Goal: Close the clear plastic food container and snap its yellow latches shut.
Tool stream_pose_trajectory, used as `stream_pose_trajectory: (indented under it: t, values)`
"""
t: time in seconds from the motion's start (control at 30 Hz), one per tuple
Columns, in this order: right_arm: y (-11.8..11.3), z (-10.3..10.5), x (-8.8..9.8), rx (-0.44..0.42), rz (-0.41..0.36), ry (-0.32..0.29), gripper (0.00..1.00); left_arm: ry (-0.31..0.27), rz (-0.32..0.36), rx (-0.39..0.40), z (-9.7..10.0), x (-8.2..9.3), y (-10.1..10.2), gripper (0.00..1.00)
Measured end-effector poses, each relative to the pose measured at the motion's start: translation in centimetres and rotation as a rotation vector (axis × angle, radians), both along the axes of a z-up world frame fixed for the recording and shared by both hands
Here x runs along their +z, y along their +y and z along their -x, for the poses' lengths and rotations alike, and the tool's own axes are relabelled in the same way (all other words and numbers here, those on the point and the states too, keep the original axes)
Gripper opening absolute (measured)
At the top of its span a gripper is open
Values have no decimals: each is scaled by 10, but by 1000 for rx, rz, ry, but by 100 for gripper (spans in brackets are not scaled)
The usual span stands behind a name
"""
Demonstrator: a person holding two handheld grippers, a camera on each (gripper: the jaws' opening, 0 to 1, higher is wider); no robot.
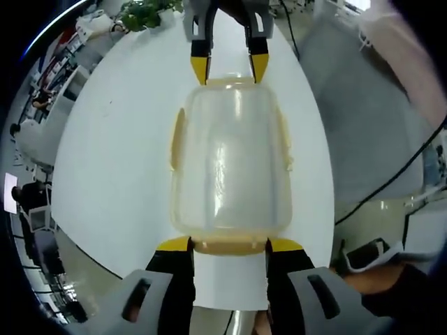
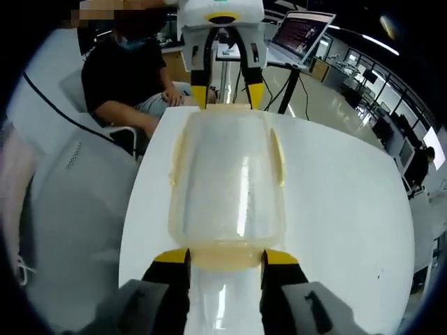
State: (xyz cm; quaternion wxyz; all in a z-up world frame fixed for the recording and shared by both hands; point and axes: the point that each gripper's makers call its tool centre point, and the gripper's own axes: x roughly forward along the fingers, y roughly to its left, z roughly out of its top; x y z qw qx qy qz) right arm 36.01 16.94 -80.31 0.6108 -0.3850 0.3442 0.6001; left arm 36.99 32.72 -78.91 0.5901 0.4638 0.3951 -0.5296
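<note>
A clear plastic container (image 1: 229,160) with its lid on lies lengthwise on the white table (image 1: 105,174). Pale yellow latches (image 1: 177,138) run along both long sides and both ends. My left gripper (image 1: 229,244) is open, its yellow tips flanking the near end latch (image 1: 229,246). My right gripper (image 1: 229,68) faces it at the far end, also open, its tips touching that end's rim. In the right gripper view the same container (image 2: 227,181) stretches between the right gripper (image 2: 225,257) and the left gripper (image 2: 227,94).
The table's edge curves close on both sides of the container. A seated person (image 2: 126,77) and a white chair (image 2: 77,160) are beside the table, with a laptop (image 2: 304,35) on a stand behind. A black cable (image 1: 391,181) hangs off one side; a plant (image 1: 147,10) stands beyond.
</note>
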Motion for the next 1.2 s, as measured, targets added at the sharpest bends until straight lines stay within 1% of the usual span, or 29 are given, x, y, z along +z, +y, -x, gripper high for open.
stream_pose_trajectory:
  t: [0.17, 0.37, 0.6, 0.77, 0.97, 1.2]
  values:
    - [-14, 1, -1, 3, 7, 11, 37, 10, 12, -3, 2, -2, -13, 37]
    - [-28, 1, -4, -8, 16, 12, 37, 10, 24, -11, -1, -2, -28, 37]
    - [-47, 1, -8, -7, 40, 23, 37, 25, 42, -10, 0, -8, -47, 37]
    - [-61, -1, -10, -10, 63, 21, 37, 11, 71, -19, -2, -8, -60, 37]
    - [-71, -2, -10, -14, 72, 23, 37, 15, 78, -22, -4, -11, -69, 37]
    - [-87, -3, -13, -21, 93, 30, 37, 8, 91, -33, -5, -13, -86, 37]
